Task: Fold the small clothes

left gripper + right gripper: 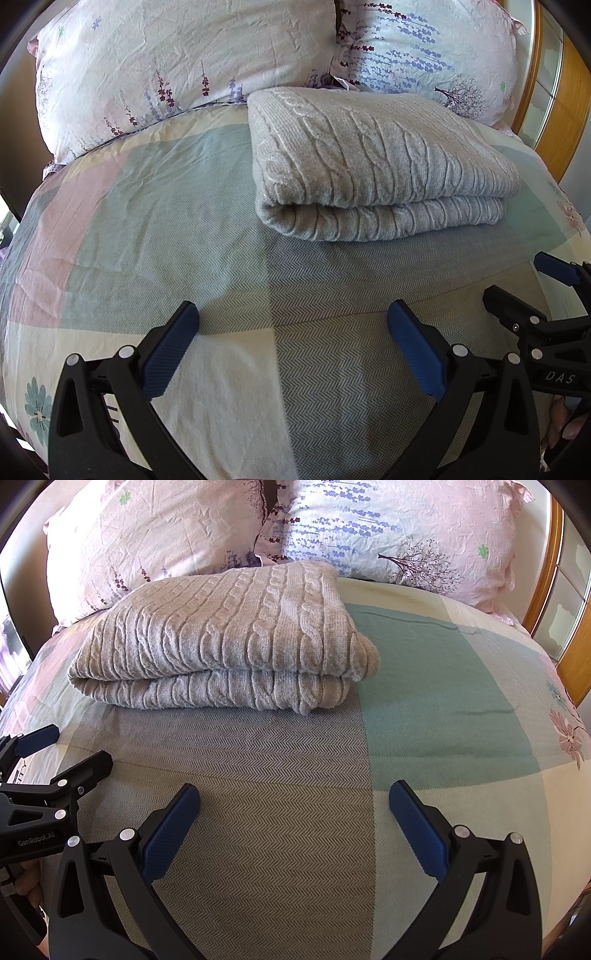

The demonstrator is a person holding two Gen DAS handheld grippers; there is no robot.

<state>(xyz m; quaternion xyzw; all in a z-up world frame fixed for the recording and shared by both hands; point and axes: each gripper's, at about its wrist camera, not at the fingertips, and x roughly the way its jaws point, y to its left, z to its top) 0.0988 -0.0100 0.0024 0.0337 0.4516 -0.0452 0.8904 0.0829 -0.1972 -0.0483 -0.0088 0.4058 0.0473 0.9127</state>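
Two sets of tongs are in service, and both stand apart with nothing between the blue pads: the left tongs (pixel 291 314) and the right tongs (pixel 293 794) hover above the near part of the bed, side by side.

The grey cable-knit sweater (pixel 373 162) lies folded on the patchwork bedspread of green, pink and cream panels (pixel 147 221), at the far middle of the bed, just in front of two pink floral pillows (pixel 369 528). It shows two stacked layers with a rounded fold along the near edge; the right end is slightly uneven, the upper layer overhanging the lower.

Judgement: the fold appears nearly or wholly complete, and the step in hand is either a final squaring or a release.

Procedure for a clean result:
- Approach low and level, one set of tongs toward each end of the bundle.
- Grip both layers together at the near corners; the thick knit is likely to slip if only the top layer is caught.
- Align the overhanging right corner with the layer beneath.
- Press flat, then withdraw without dragging the bedspread.
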